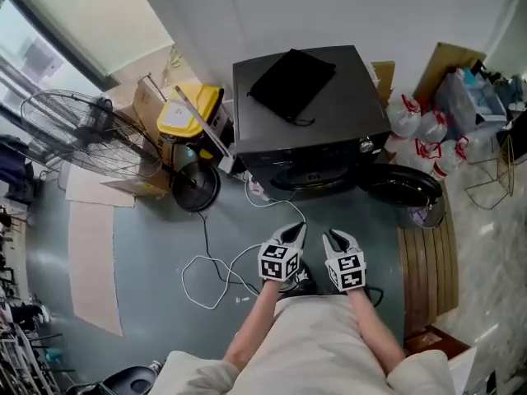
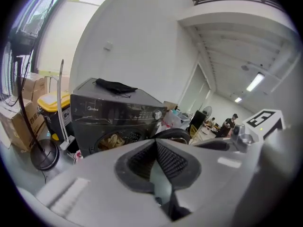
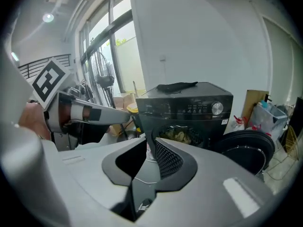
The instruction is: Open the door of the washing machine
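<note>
Door (image 1: 403, 186) of dark washing machine (image 1: 346, 113) hangs open; laundry (image 3: 177, 135) inside.

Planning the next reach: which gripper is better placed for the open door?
Right, probably: the door hangs open right of the washer, on the right gripper's side; the left gripper sits farther off.

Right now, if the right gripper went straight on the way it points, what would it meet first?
Likely the front of the washing machine, by the left edge of its open drum mouth. The right gripper tilts downward, so the floor could come first; depth is unclear.
</note>
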A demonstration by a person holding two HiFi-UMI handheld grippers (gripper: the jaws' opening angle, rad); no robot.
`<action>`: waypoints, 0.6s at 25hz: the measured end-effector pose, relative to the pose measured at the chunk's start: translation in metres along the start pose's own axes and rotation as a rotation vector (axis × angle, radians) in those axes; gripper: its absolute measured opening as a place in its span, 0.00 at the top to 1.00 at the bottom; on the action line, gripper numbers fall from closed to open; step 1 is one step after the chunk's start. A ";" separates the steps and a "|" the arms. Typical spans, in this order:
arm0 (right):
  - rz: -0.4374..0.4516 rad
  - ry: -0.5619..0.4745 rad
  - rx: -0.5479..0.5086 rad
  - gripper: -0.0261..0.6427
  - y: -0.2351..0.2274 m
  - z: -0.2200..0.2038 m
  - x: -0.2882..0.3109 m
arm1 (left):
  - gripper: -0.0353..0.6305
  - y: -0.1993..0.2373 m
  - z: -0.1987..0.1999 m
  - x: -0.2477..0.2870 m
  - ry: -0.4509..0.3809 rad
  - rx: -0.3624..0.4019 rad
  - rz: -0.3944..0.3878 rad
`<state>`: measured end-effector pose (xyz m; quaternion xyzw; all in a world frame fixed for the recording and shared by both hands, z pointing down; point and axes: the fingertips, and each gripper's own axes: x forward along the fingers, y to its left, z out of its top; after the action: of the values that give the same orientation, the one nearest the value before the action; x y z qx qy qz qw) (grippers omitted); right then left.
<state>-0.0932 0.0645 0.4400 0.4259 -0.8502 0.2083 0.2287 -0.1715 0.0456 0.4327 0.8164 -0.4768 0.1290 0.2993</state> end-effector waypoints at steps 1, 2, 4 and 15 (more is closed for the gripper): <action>0.009 0.007 0.007 0.88 0.002 0.000 0.002 | 0.86 -0.003 -0.002 -0.003 0.002 0.006 -0.008; 0.010 0.009 0.012 0.88 0.002 0.001 0.003 | 0.86 -0.006 -0.005 -0.005 0.009 0.023 -0.020; -0.007 -0.004 0.027 0.88 -0.003 0.006 0.005 | 0.86 -0.010 -0.005 -0.008 0.019 0.070 -0.045; 0.003 -0.056 0.105 0.96 0.002 0.013 0.017 | 0.86 0.024 -0.002 -0.024 0.015 0.115 0.004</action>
<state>-0.1066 0.0477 0.4394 0.4418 -0.8448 0.2410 0.1816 -0.2042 0.0549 0.4315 0.8303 -0.4679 0.1630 0.2553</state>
